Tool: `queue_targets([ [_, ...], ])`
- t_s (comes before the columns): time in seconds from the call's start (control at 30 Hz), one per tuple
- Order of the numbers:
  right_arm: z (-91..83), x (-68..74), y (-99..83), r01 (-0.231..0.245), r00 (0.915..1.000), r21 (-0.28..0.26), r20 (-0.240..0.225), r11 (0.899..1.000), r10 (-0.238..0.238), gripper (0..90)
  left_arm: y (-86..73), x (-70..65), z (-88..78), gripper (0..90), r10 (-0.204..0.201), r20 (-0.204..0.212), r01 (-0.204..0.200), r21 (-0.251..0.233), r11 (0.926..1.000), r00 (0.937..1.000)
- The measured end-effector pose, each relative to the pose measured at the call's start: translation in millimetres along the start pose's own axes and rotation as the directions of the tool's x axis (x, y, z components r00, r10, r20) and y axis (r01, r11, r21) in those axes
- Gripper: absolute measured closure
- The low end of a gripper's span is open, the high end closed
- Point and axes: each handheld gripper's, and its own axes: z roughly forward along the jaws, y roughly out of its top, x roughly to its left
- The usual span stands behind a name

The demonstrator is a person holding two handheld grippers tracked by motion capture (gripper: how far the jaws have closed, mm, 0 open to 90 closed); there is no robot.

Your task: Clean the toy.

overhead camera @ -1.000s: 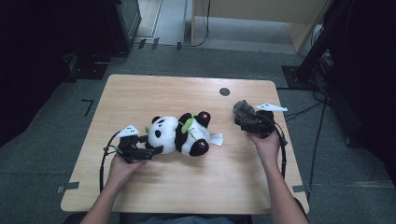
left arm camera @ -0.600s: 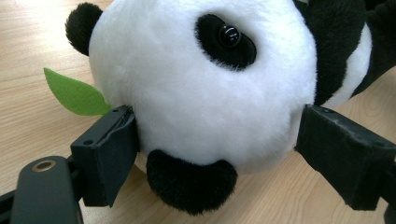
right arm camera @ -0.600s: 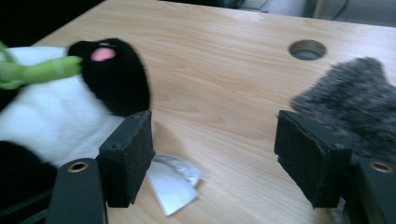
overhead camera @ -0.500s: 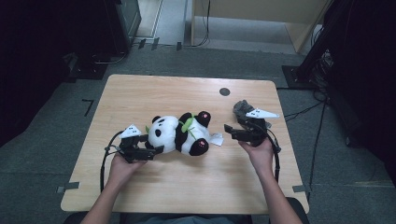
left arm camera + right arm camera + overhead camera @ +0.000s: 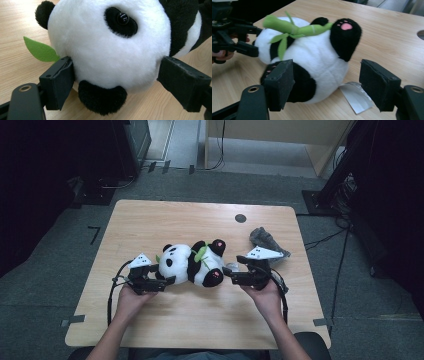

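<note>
A black and white plush panda (image 5: 192, 265) lies on its side on the wooden table (image 5: 200, 220), with a green bamboo sprig (image 5: 294, 28) across its belly. My left gripper (image 5: 167, 279) is shut on the panda's head (image 5: 107, 45), one pad pressing each cheek. My right gripper (image 5: 230, 274) is open at the panda's rear end. In the right gripper view its jaws stand wide around the lower body (image 5: 322, 62): the left one is in front of a black leg, the right one is clear above the white tag (image 5: 355, 96).
A crumpled grey cloth (image 5: 265, 240) lies behind the right gripper, near the table's right edge. A round dark hole (image 5: 240, 218) sits in the tabletop towards the back. A green felt leaf (image 5: 40, 51) pokes out by the panda's head.
My right gripper has moved left, away from the grey cloth and up to the panda's rear. The left gripper and the panda have stayed put.
</note>
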Motion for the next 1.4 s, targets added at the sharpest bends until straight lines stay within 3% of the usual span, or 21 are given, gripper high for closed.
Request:
queue_targets([
  [0.1,0.0,9.3,2.3,0.019,0.9996,-0.012,-0.023,1.000,-0.019,27.2,0.1,0.3,-0.1,14.4,-0.004,0.003,0.004,0.000,1.0000,1.0000],
  [0.3,4.6,31.5,6.2,0.090,0.9918,-0.027,-0.088,0.996,-0.092,17.0,0.2,1.0,-0.1,14.4,-0.019,0.010,0.019,0.000,0.9998,0.9998],
  [0.47,19.2,37.0,1.1,0.118,0.9847,-0.023,-0.126,0.993,-0.120,11.2,0.6,2.8,-0.5,14.4,-0.042,0.028,0.042,-0.005,0.9991,0.9987],
  [0.57,31.4,34.7,-3.8,0.108,0.9880,-0.002,-0.111,0.994,-0.108,2.0,1.0,3.5,-0.6,14.4,-0.044,0.030,0.045,-0.005,0.9990,0.9986],
  [0.67,39.4,32.9,-7.9,0.121,0.9875,0.014,-0.103,0.993,-0.119,2.0,1.6,3.2,0.0,14.4,-0.045,0.025,0.045,-0.005,0.9990,0.9987],
  [0.83,54.1,32.9,-14.9,0.187,0.9763,0.040,-0.118,0.982,-0.181,2.0,3.6,3.4,0.8,15.9,-0.049,0.028,0.049,-0.001,0.9988,0.9984],
  [0.97,64.4,38.8,-17.9,0.283,0.9589,0.050,-0.040,0.958,-0.281,0.5,5.8,2.7,1.1,19.5,-0.049,0.027,0.049,0.002,0.9988,0.9984],
  [1.1,68.2,34.9,-20.4,0.278,0.9603,0.036,-0.034,0.960,-0.277,2.8,6.4,3.9,0.6,21.1,-0.059,0.031,0.059,-0.010,0.9982,0.9978],
  [1.27,68.5,30.7,-25.9,0.314,0.9495,0.015,0.007,0.949,-0.314,16.2,6.8,5.2,1.4,20.0,-0.083,0.049,0.084,-0.020,0.9963,0.9954],
  [1.4,69.9,27.7,-26.5,0.317,0.9483,0.016,0.014,0.948,-0.317,27.5,7.3,8.0,1.5,19.7,-0.118,0.071,0.120,-0.031,0.9922,0.9905],
])
